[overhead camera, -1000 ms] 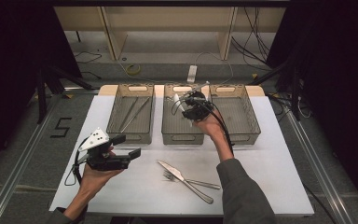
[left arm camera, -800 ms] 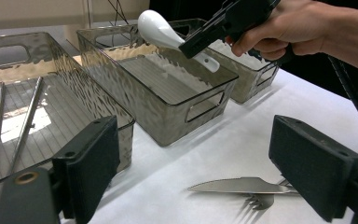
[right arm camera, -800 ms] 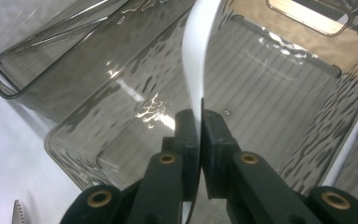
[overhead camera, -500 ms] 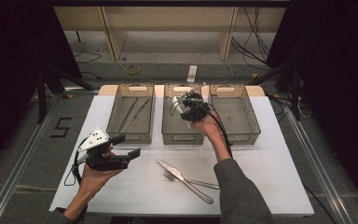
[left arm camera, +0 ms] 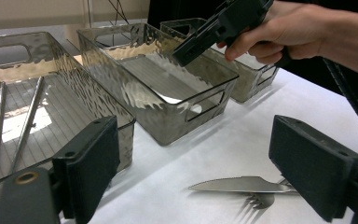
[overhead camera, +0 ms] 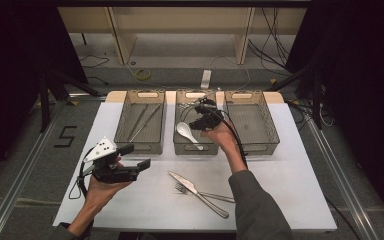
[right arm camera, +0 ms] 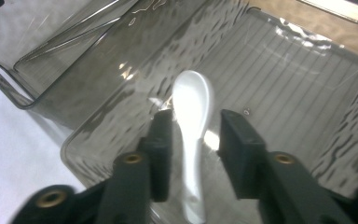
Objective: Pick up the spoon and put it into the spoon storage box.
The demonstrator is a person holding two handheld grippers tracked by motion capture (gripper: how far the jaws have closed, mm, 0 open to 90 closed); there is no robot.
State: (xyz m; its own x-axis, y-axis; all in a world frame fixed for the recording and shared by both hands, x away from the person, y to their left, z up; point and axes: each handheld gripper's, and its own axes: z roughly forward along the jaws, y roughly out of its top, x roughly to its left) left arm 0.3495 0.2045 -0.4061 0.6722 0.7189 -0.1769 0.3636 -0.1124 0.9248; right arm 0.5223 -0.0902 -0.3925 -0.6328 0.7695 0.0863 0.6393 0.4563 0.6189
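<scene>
Three bins stand in a row on the white table (overhead camera: 290, 200): the left bin (overhead camera: 141, 122) holds chopsticks (overhead camera: 142, 120), the right bin (overhead camera: 252, 122) stands beside the hand. A knife (overhead camera: 187, 184) and fork (overhead camera: 200, 193) lie crossed nearer the person. The left gripper (left arm camera: 191, 172) hovers with jaws wide apart, holding nothing. Over the middle bin (overhead camera: 196, 147), the right gripper (right arm camera: 193, 149) has just been opening; the white spoon (right arm camera: 191, 121) lies in this bin between its parted fingers (right arm camera: 161, 144), released.

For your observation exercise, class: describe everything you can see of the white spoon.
The white spoon is glossy and looks ceramic, with a deep oval bowl and a short, thick handle. It lies flat on the ribbed floor of the middle grey bin, bowl toward the far end. The right gripper has just been opening; its fingers now straddle the handle, and there is a gap on at least one side.
</scene>
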